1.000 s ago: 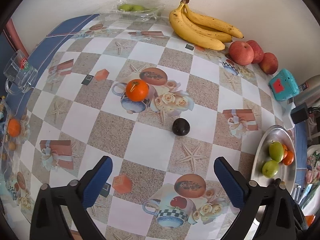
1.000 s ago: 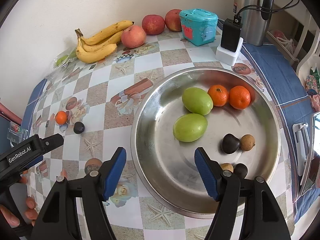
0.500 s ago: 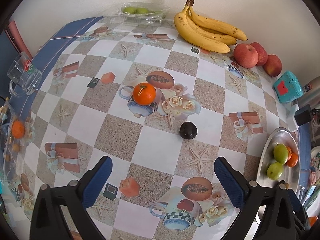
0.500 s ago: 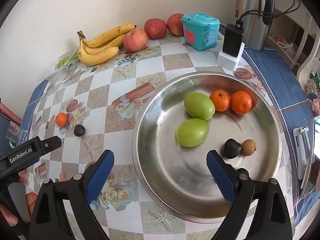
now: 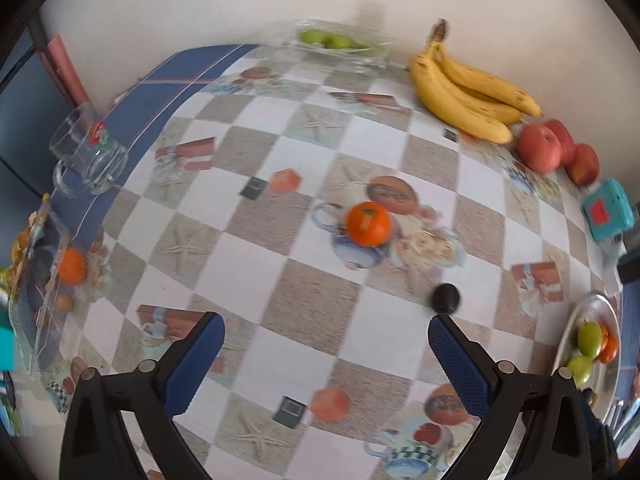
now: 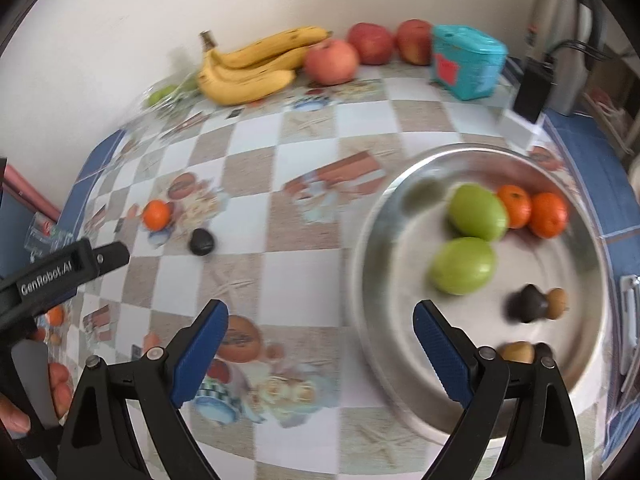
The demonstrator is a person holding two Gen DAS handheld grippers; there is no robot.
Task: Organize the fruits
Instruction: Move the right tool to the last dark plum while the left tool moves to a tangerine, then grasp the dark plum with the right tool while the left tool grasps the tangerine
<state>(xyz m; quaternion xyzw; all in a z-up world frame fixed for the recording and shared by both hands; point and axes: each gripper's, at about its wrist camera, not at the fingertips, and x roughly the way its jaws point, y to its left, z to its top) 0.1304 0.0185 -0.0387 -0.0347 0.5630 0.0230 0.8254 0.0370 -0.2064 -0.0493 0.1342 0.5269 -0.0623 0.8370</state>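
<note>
An orange tangerine and a small dark fruit lie loose on the patterned tablecloth. My left gripper hovers open above the cloth, just in front of them, with the dark fruit near its right finger. The steel bowl holds two green fruits, two tangerines, a dark fruit and small brown ones. My right gripper stands open and empty, over the bowl's left rim. In the right wrist view the tangerine and dark fruit lie far left.
Bananas, red apples and a bag of green fruit line the wall. A teal box, a kettle and a charger stand at the back right. A glass mug sits on the left.
The right gripper's jaws have spread wider and it has slid left, off the bowl's middle to its left rim. The left gripper has shifted so the tangerine and dark fruit sit closer to its fingers.
</note>
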